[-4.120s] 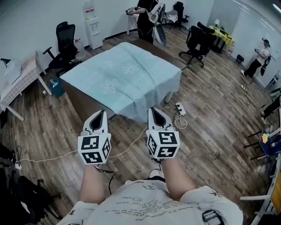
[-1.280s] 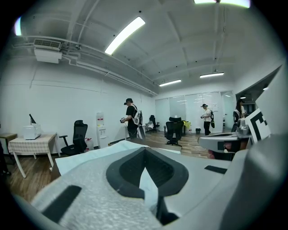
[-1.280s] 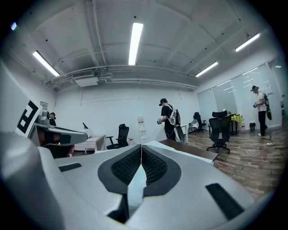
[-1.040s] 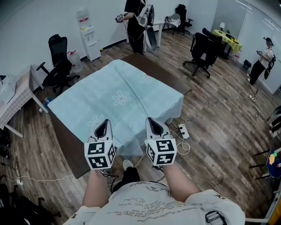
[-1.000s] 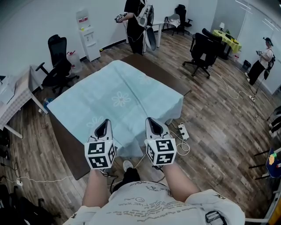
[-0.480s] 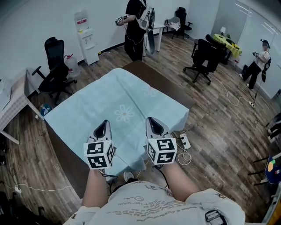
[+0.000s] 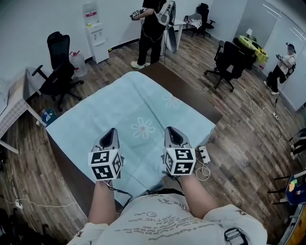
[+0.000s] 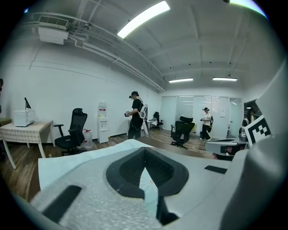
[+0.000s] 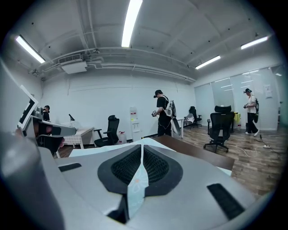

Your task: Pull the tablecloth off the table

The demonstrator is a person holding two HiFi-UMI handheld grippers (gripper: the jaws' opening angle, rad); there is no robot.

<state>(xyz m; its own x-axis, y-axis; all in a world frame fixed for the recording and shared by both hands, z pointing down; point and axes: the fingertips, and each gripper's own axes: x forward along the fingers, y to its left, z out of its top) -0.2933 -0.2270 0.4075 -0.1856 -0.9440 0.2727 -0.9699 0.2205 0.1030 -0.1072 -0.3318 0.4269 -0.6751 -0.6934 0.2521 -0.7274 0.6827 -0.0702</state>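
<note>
Pale blue flower-print tablecloth (image 7: 138, 115) lies flat, askew on dark bench (image 7: 184, 88); left hand-held gripper (image 7: 111, 131) and right hand-held gripper (image 7: 171, 130) both closed, empty.

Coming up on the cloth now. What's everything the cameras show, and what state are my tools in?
tablecloth: one, light blue with flower print, spread over the table
table: one, dark brown, centre, far edge bare
office chairs: three, black, far left, right, back
water dispenser: one, white, back wall
power strip: one, white, floor right of the table
side table: one, light cover, left edge
people: two, one in black beyond the table, one far right
left tool: one, white, shut, empty, above the cloth's near end
right tool: one, white, shut, empty, above the cloth's near end
</note>
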